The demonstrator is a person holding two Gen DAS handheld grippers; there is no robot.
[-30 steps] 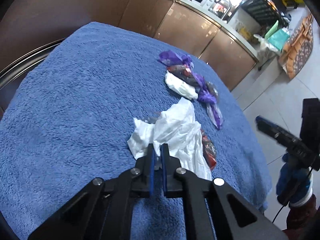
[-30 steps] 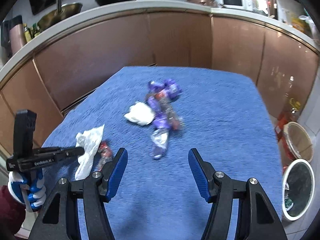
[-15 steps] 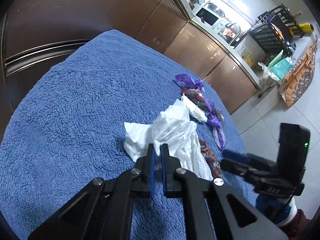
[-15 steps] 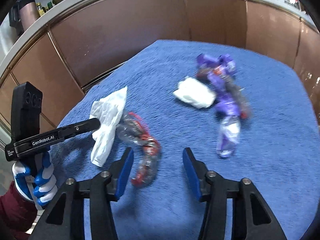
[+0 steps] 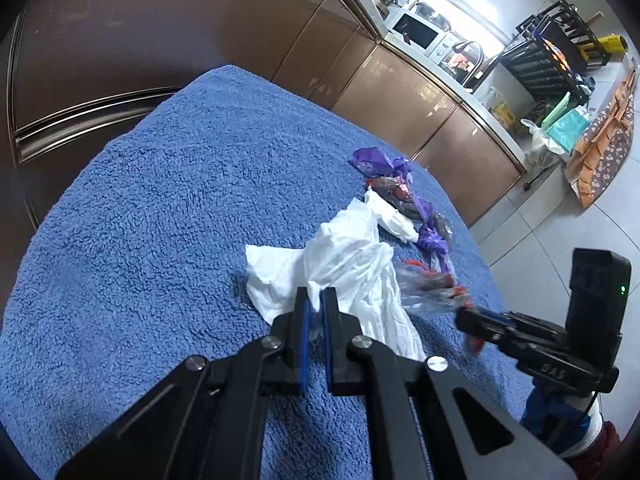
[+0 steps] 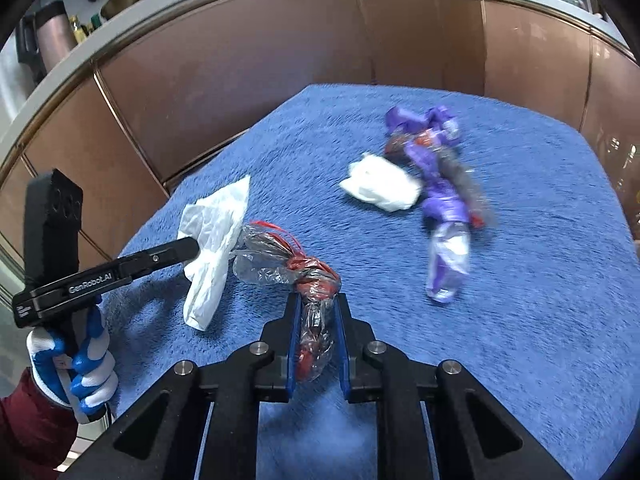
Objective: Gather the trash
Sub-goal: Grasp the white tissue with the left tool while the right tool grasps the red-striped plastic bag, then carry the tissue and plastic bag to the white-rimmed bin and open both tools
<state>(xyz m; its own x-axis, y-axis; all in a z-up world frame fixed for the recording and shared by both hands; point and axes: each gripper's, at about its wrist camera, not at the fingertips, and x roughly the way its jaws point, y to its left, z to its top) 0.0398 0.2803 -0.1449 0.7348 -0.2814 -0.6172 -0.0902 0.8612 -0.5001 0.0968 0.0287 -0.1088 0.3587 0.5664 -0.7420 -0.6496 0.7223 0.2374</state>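
While the left gripper (image 5: 314, 304) is pinching the white tissue (image 5: 352, 264) near the towel's (image 5: 160, 208) front edge, the right gripper (image 6: 317, 320) is clamped on the red-and-clear wrapper (image 6: 312, 292); lifting both slowly is keeping the purple wrappers (image 6: 436, 184) undisturbed

Black gripper (image 6: 316, 312), blue pads, blue-white glove (image 6: 76, 368), maroon sleeve (image 6: 28, 428).
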